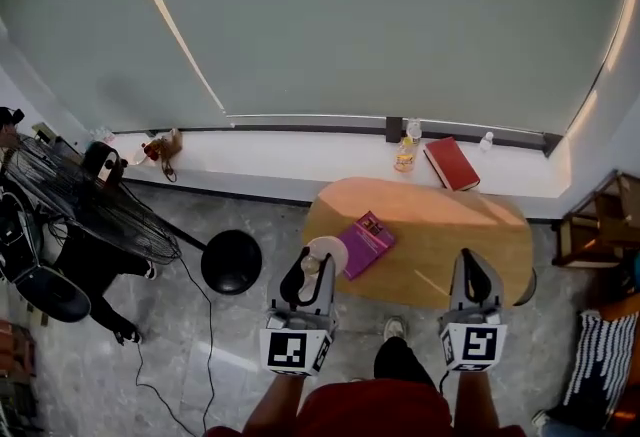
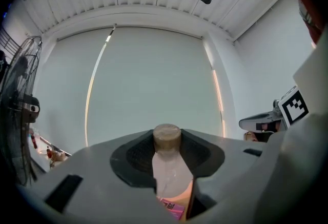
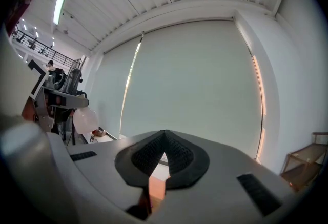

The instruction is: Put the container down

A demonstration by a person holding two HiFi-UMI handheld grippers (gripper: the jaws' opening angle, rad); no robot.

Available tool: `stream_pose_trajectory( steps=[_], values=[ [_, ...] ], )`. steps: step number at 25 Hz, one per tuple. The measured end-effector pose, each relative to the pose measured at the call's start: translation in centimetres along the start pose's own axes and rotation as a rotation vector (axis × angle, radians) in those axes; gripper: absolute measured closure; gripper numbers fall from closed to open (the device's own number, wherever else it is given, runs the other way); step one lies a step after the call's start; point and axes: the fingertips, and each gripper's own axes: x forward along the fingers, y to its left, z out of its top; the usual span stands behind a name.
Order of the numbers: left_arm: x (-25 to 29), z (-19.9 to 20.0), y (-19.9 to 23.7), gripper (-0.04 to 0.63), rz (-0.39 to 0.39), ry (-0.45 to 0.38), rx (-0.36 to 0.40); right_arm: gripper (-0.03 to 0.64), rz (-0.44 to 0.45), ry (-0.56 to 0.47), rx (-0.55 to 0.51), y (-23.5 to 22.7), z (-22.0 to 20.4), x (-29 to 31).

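Note:
The container is a clear bottle (image 2: 169,177) with a tan cap (image 2: 167,137). My left gripper (image 2: 167,141) is shut on it, its dark pads pressing the neck just under the cap. In the head view the left gripper (image 1: 308,270) holds the bottle (image 1: 328,252) in the air over the left end of the oval wooden table (image 1: 450,235). The right gripper view shows the bottle's round pale body (image 3: 84,120) hanging below the left gripper. My right gripper (image 1: 474,275) hovers at the table's near right edge. Its pads (image 3: 177,154) meet at the tips with nothing between them.
A pink book (image 1: 366,242) lies on the table beside the bottle. On the window sill stand a red book (image 1: 451,163) and a small bottle (image 1: 405,153). A floor fan (image 1: 90,205) with a black round base (image 1: 231,262) stands at left, a wooden shelf (image 1: 590,225) at right.

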Motion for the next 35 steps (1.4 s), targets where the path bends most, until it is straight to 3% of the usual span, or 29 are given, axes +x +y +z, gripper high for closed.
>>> stream_pose_trajectory(
  steps=[16,23,35],
  values=[
    [10.5,-4.7,-3.3,0.449,-0.078,0.120,0.002,0.620,-0.024,0.101,0.059,-5.4,-5.3,6.2],
    [14.1,-10.3,-5.5,0.449,-0.119,0.219,-0.038,0.620,-0.042,0.147,0.090,-7.5,-8.5,8.1],
    [17.8,-18.7,-10.1,0.449,-0.178,0.358,-0.036,0.620,-0.006,0.250,0.130,-9.4,-15.8,10.6]
  ],
)
